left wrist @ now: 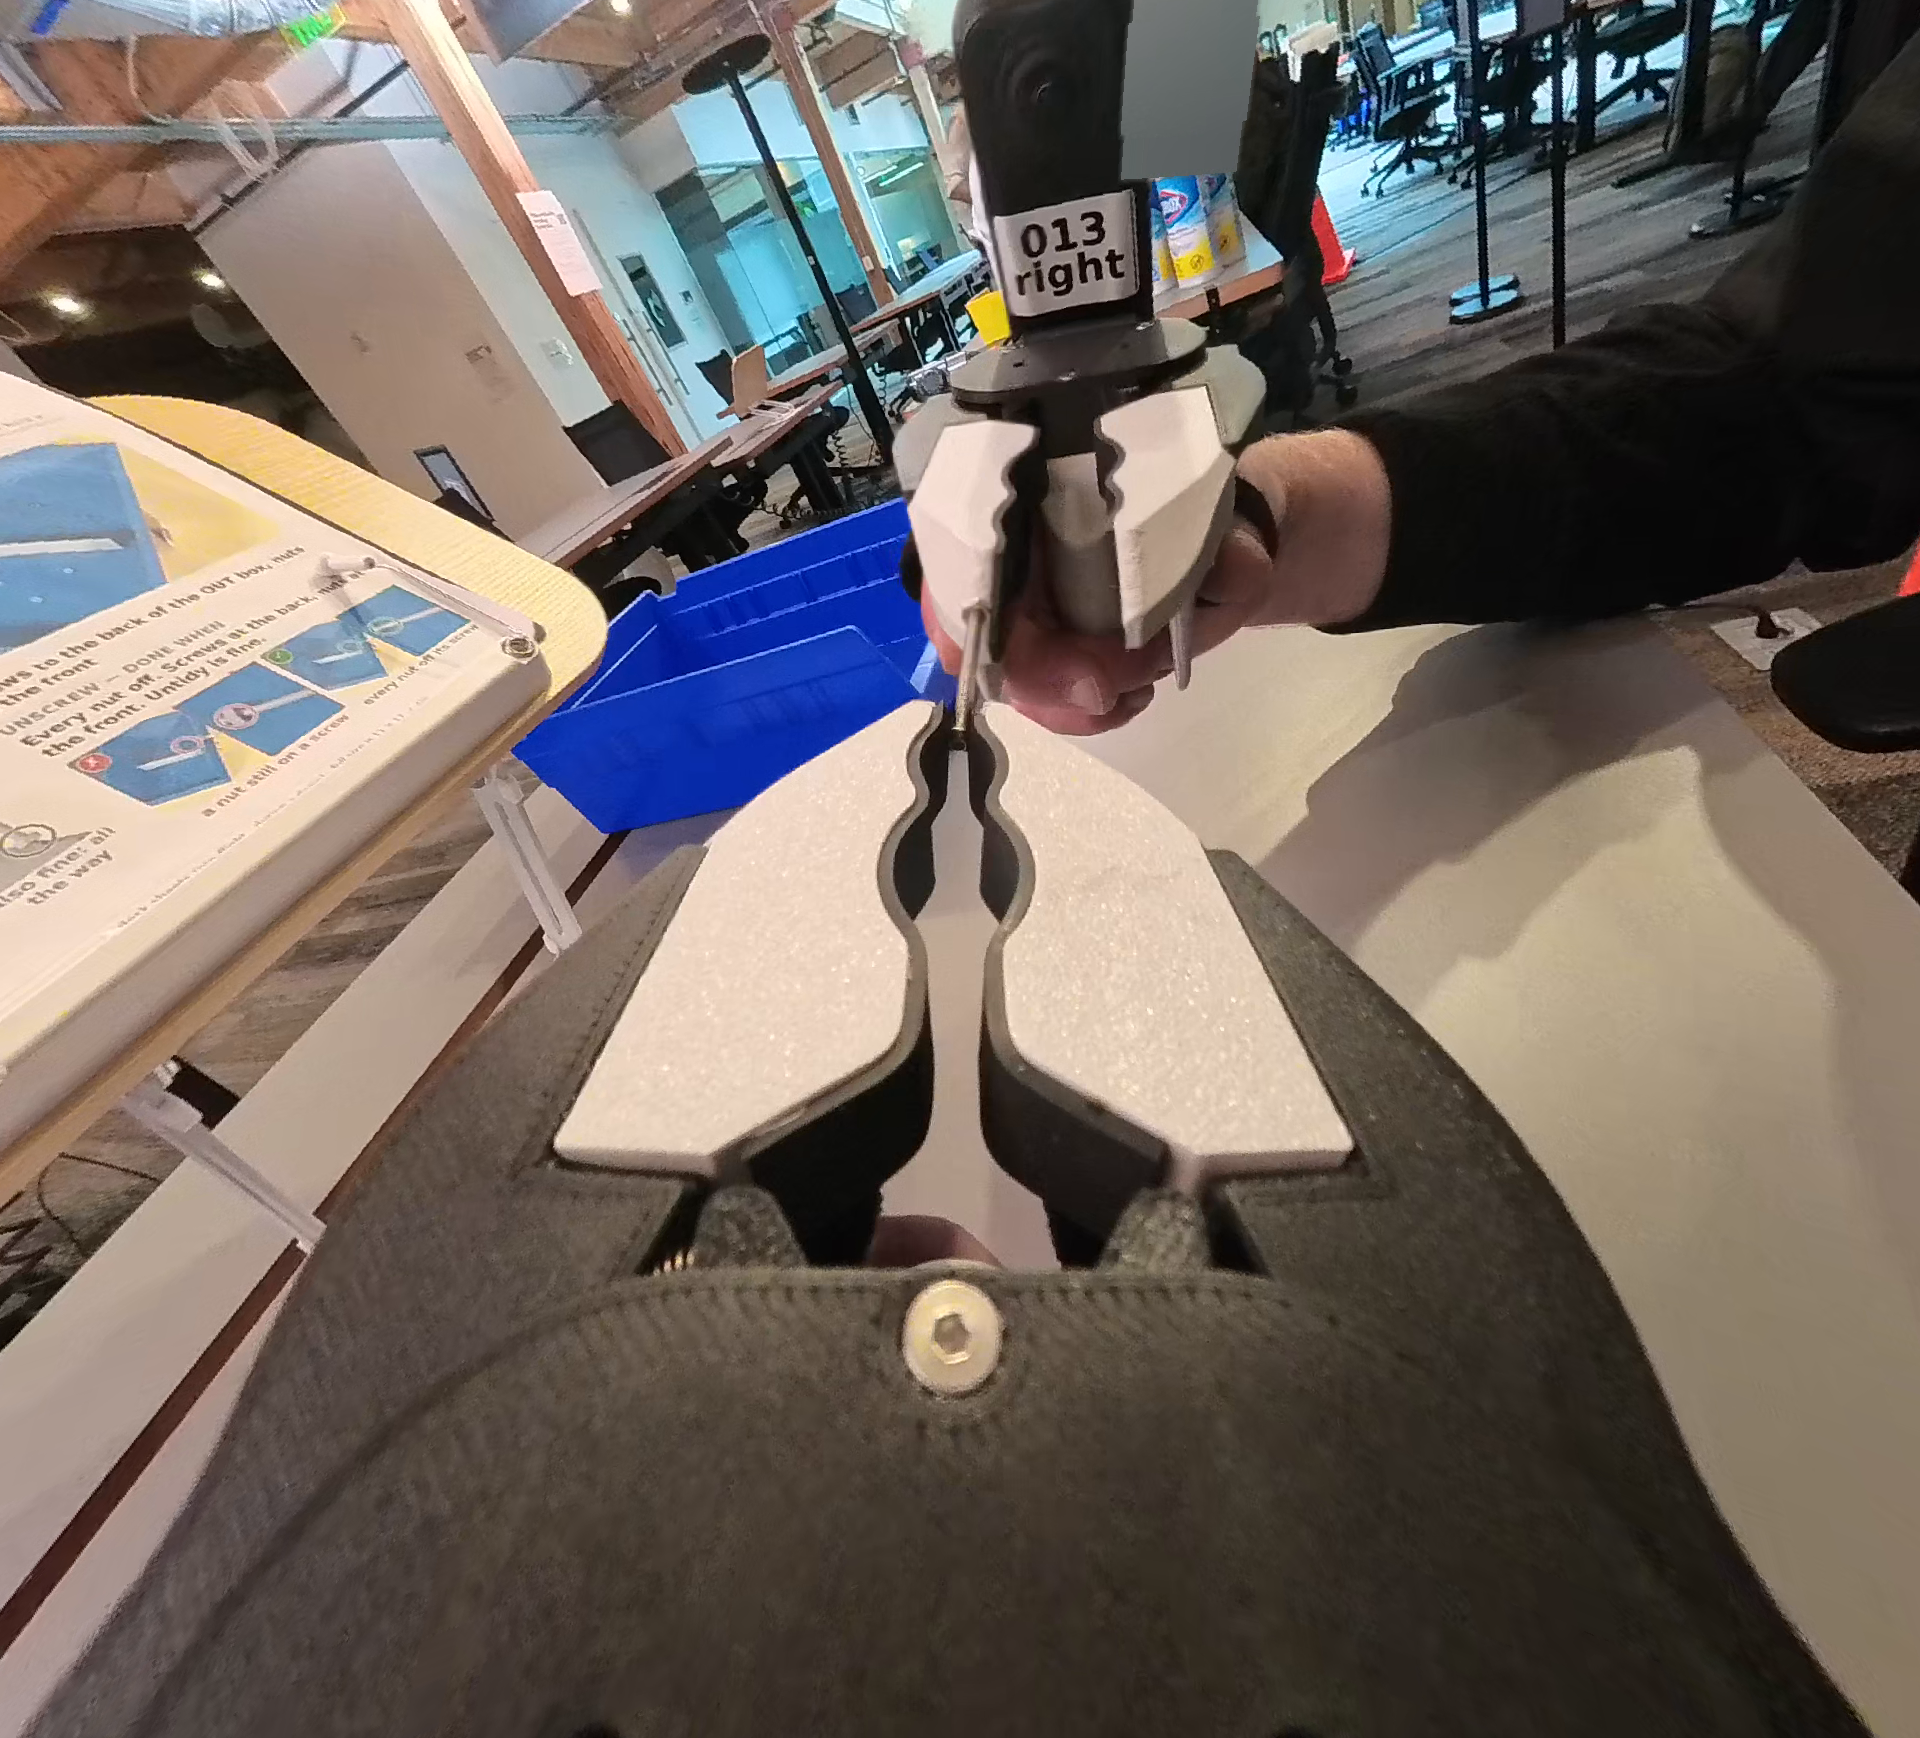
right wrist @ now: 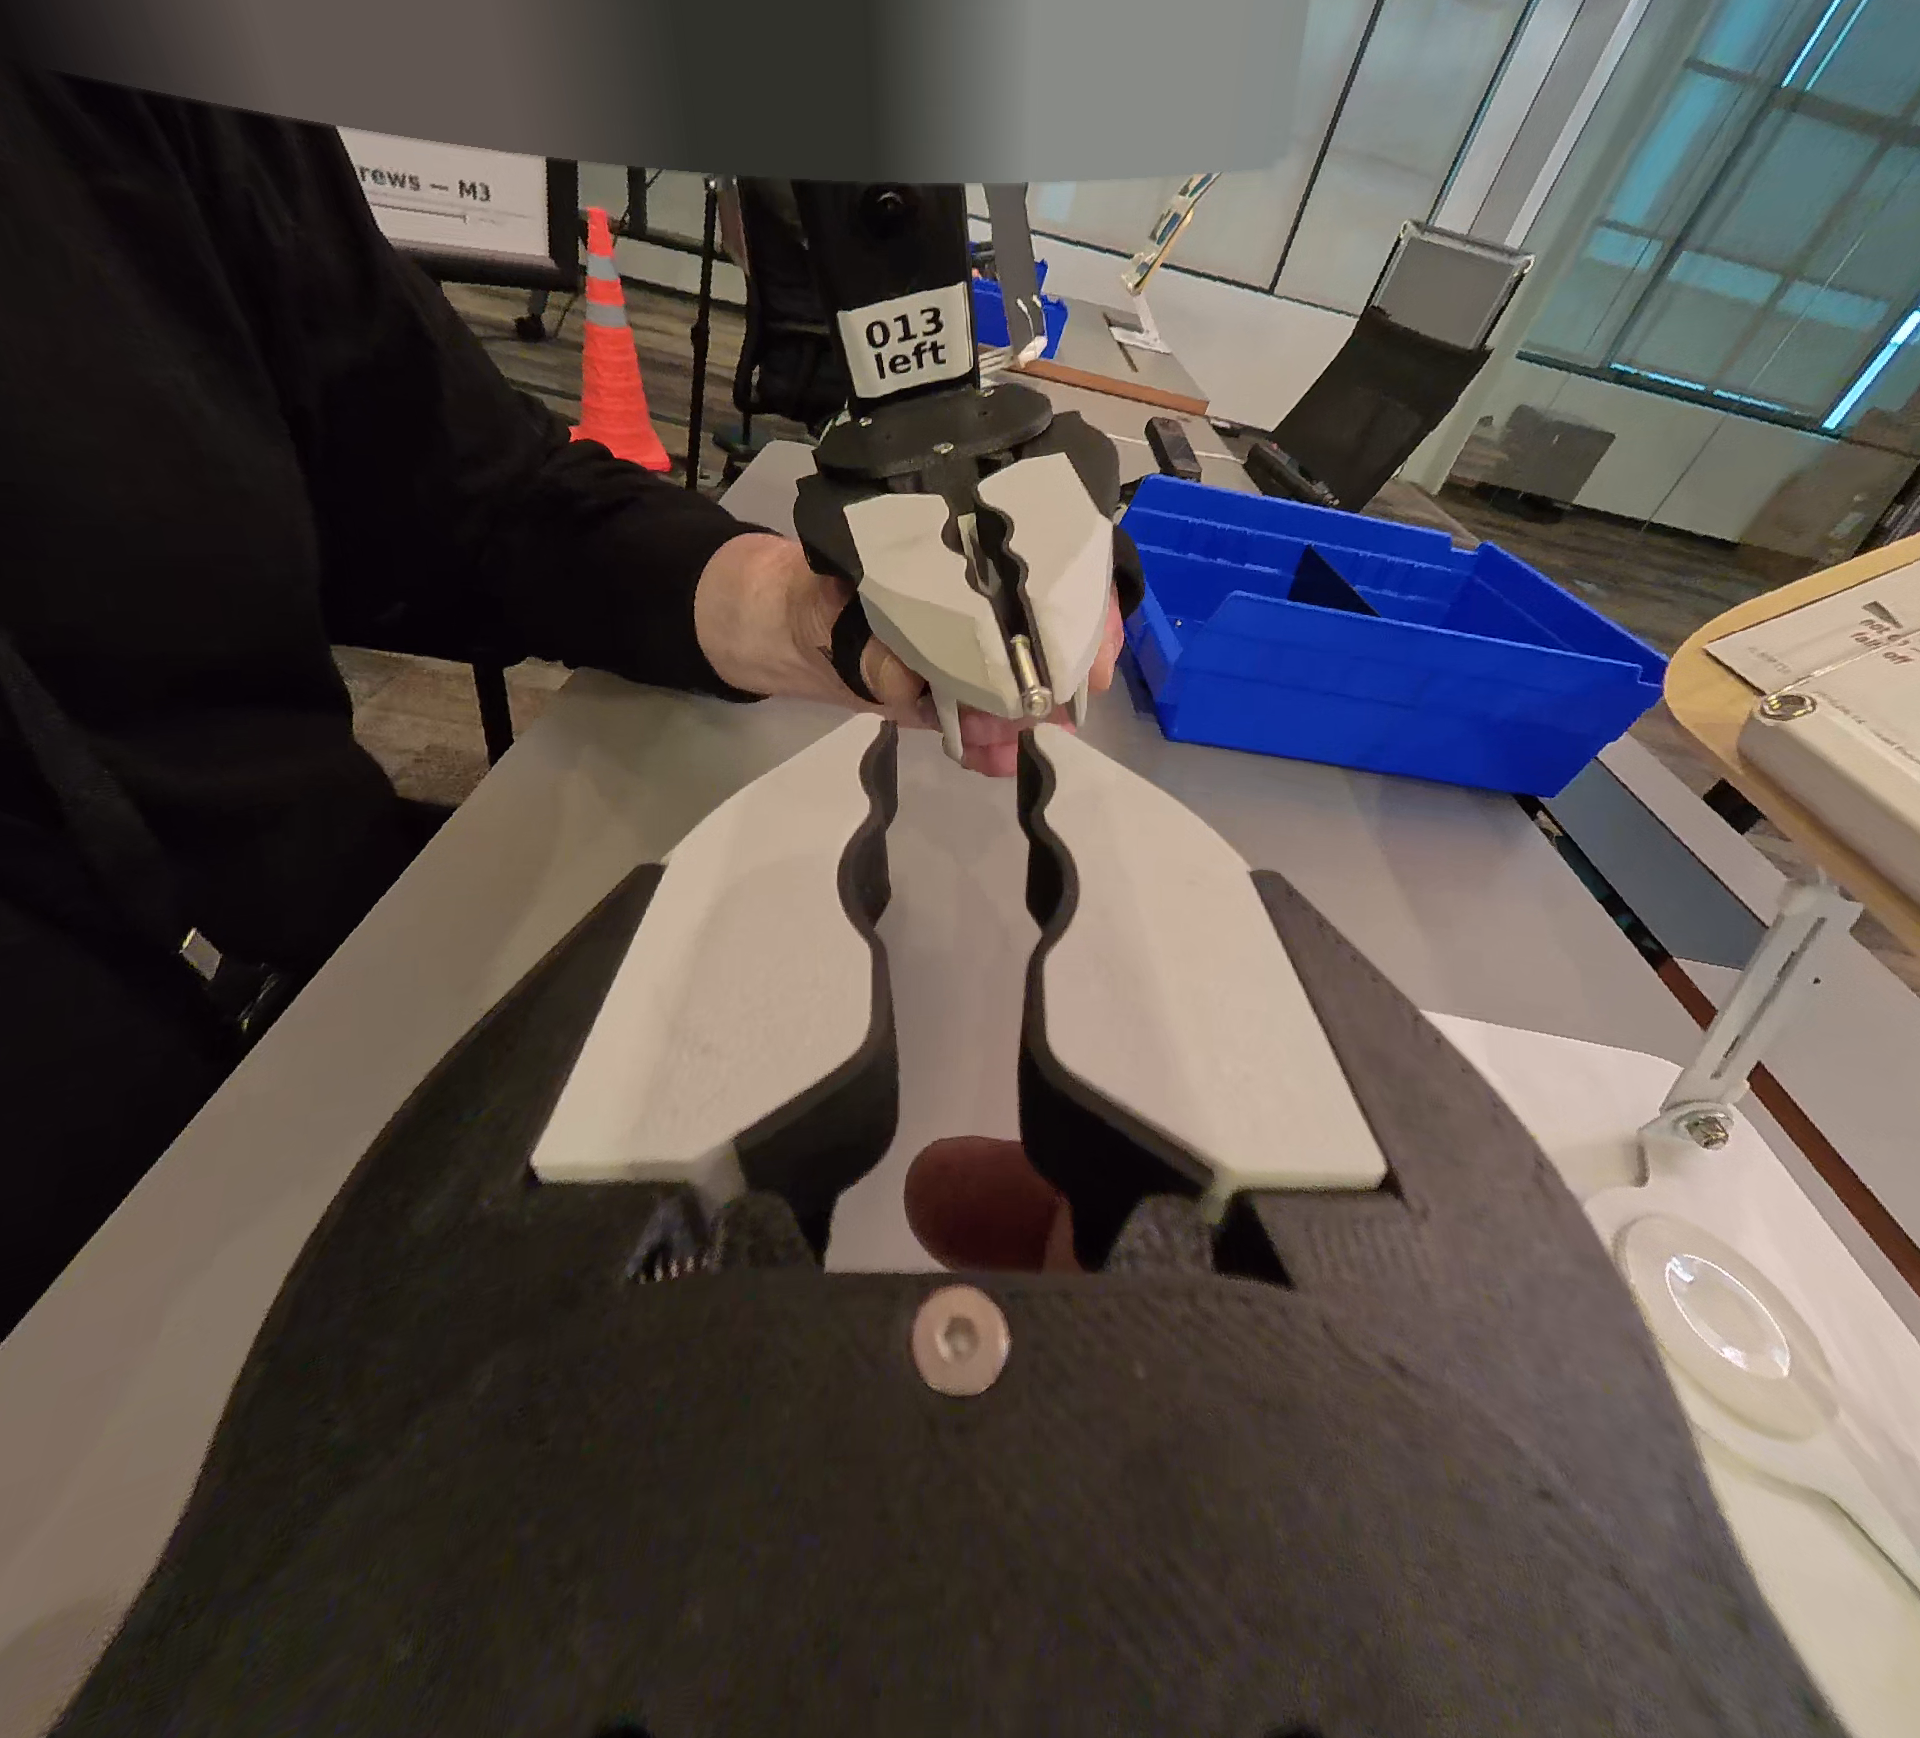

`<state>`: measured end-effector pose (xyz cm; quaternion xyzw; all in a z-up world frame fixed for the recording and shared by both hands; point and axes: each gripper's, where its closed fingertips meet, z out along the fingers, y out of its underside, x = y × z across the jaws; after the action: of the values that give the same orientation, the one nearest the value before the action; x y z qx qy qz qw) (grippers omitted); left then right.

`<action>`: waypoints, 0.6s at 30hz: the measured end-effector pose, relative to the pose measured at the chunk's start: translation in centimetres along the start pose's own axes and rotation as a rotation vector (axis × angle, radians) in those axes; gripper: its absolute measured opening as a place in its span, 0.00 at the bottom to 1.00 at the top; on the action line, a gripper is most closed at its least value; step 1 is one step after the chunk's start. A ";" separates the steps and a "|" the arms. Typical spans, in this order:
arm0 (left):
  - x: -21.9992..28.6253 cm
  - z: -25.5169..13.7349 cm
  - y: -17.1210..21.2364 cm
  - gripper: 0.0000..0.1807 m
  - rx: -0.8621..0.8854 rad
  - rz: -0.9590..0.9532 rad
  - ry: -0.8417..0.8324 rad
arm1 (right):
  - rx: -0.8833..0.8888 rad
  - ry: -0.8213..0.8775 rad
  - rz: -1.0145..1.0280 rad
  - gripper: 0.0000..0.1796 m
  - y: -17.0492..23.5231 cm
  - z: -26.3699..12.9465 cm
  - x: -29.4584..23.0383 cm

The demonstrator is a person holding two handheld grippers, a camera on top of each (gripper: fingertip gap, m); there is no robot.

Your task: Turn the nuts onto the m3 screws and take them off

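Facing the left wrist view first: the left gripper (left wrist: 958,746) points forward over the grey table (left wrist: 1558,961), its two white fingers (left wrist: 790,940) drawn almost together at the tips, where a small dark-headed screw (left wrist: 968,686) is pinched and stands up out of them. Directly ahead of these tips the right gripper (left wrist: 1081,649) hangs nose-down, its labelled black handle uppermost, gripped from the far side by a hand (left wrist: 1122,639) in a black sleeve (left wrist: 1621,483) that reaches in from the right of the tool. Its jaws stand visibly apart, one fingertip lying just beside the screw; contact cannot be confirmed. A blue bin (left wrist: 727,701) sits on the table ahead and to the left of the tool, and an instruction board (left wrist: 239,649) is propped at the near left. In the right wrist view the right gripper (right wrist: 956,738) shows a clear gap between its white fingers (right wrist: 727,982), with nothing seen between them. Just beyond its tips the left gripper (right wrist: 1023,691) points back toward the camera, tilted downward, held by a hand (right wrist: 790,628) whose black sleeve (right wrist: 416,545) comes from the left of the tool. Its jaws are clamped on the screw (right wrist: 1027,675), a short silver shank projecting from the tips toward the lens. No nut can be made out in either view. The blue bin (right wrist: 1382,649) lies ahead and to the right.
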<state>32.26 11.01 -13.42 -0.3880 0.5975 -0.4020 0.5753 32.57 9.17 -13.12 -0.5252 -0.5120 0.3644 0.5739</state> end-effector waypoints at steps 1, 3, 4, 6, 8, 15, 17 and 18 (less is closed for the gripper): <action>-0.1 0.0 0.0 0.02 0.003 -0.002 -0.003 | -0.005 -0.003 -0.001 0.12 0.1 0.0 0.0; -0.1 0.0 0.0 0.02 0.003 -0.004 -0.001 | 0.014 0.020 -0.001 0.12 -0.2 -0.2 0.4; 0.0 0.0 0.0 0.02 0.000 0.000 -0.001 | 0.028 0.033 0.001 0.14 -0.5 -0.3 0.6; 0.1 0.1 0.1 0.02 -0.003 0.001 0.005 | 0.043 0.042 0.003 0.16 -0.8 -0.4 0.7; 0.2 0.2 0.1 0.02 -0.005 0.003 0.005 | 0.046 0.033 -0.005 0.16 -0.8 -0.3 0.5; 0.1 0.1 -0.2 0.01 0.003 0.007 -0.002 | 0.010 -0.004 0.010 0.13 -0.1 0.0 0.0; 0.0 0.0 -0.2 0.01 0.006 0.002 -0.002 | -0.005 -0.015 0.004 0.11 0.2 0.1 -0.4; 0.0 0.0 -0.1 0.01 0.006 0.002 -0.002 | -0.014 0.001 0.002 0.11 0.3 0.1 -0.1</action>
<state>32.30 10.92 -13.31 -0.3862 0.5961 -0.4029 0.5772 32.46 9.14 -13.46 -0.5299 -0.5139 0.3609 0.5701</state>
